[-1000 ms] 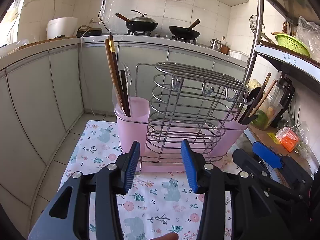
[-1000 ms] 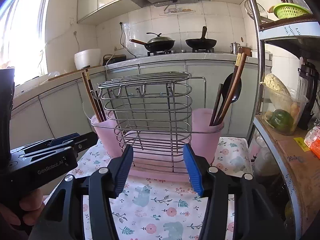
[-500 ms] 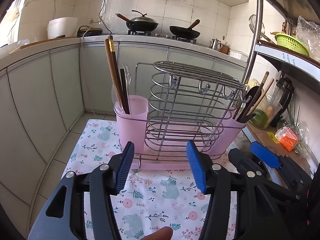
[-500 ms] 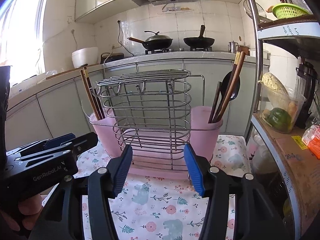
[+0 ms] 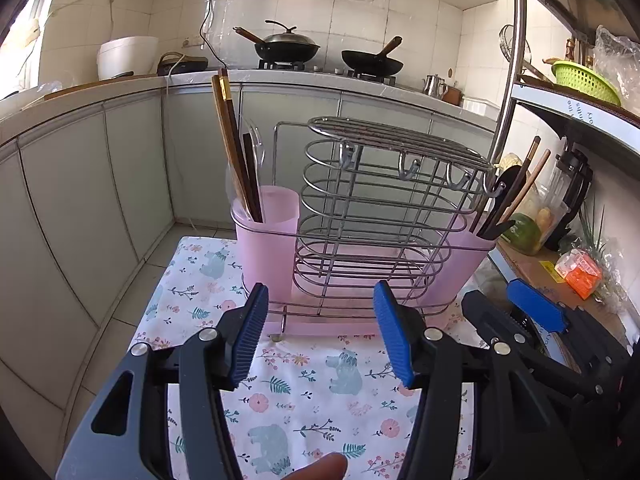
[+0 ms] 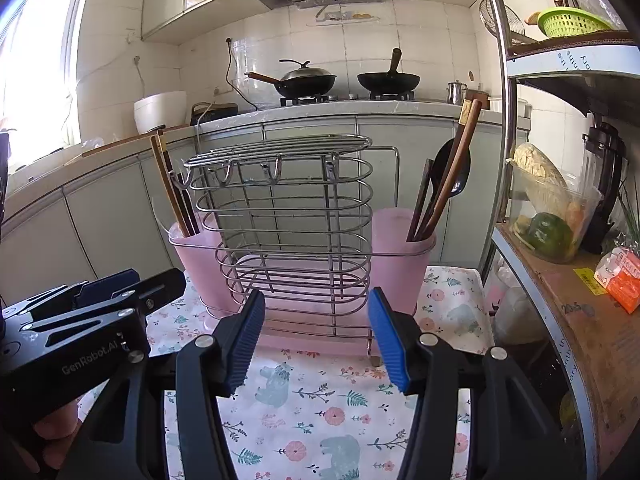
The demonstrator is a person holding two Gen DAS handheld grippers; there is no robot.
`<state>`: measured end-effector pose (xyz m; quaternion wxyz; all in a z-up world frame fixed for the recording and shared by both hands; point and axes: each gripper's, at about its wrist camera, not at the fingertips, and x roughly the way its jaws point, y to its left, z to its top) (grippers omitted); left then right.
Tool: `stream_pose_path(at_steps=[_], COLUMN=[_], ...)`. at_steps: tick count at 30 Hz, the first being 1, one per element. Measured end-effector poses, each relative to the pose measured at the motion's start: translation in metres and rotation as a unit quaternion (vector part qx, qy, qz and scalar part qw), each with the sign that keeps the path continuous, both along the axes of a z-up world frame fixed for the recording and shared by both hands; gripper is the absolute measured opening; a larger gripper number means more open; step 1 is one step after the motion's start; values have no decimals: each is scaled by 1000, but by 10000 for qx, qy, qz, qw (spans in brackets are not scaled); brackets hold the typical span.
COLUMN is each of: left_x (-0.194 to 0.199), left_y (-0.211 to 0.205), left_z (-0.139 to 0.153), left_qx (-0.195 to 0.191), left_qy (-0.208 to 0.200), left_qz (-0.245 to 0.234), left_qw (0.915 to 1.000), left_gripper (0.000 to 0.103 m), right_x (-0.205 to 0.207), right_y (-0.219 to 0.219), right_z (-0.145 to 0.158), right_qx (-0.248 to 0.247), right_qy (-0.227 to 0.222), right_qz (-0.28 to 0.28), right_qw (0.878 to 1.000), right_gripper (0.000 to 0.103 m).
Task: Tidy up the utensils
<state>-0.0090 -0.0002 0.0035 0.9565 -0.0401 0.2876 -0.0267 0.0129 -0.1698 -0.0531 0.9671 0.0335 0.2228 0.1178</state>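
left wrist view: left gripper [image 5: 318,334] held low over the near part of the floral cloth [image 5: 304,400]. its jaws had just been opening and stood wide, nothing between the blue pads. right wrist view: right gripper [image 6: 316,340] likewise wide apart and empty, aimed at the wire rack [image 6: 288,216].

rack stood at the far edge of the cloth on a pink tray [image 6: 312,346], with one pink cup at each end.

count, as far as visible:
- pink cups: 2
- left cup [image 5: 267,236]: a pair of long brown chopsticks [image 5: 228,144], one darker stick, one clear spoon; exact number uncertain where they overlapped
- right cup [image 6: 402,256]: a pair of brown chopsticks [image 6: 456,168], one dark spoon [image 6: 452,170], one dark slim handle
- hooks under the rack top: 4, all bare

progress, judged: no loose utensil lay on the cloth and both grippers carried nothing, so sorting looked finished or nearly so. whether anything remained outside the views could not be told.
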Motion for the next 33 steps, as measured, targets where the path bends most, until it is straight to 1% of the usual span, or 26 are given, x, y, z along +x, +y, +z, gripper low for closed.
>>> stream_pose_path(at_steps=[4,14,33], left_x=[0,0,1], left_y=[0,-1,-1], left_z=[-1,-4,-9], left_qx=[13,40,68], left_qy=[24,55,124], left_qz=[17,34,-1], left_qw=[10000,10000,9999], left_gripper=[55,55,55], right_x=[0,-3,-2], right_y=[-2,-1,-1], right_z=[0,-1,-3], right_qx=[88,14,-2], right_qy=[14,-81,-35], right_qz=[4,-85,-126], right_qw=[10000,9999,9999], right_gripper=[53,53,53])
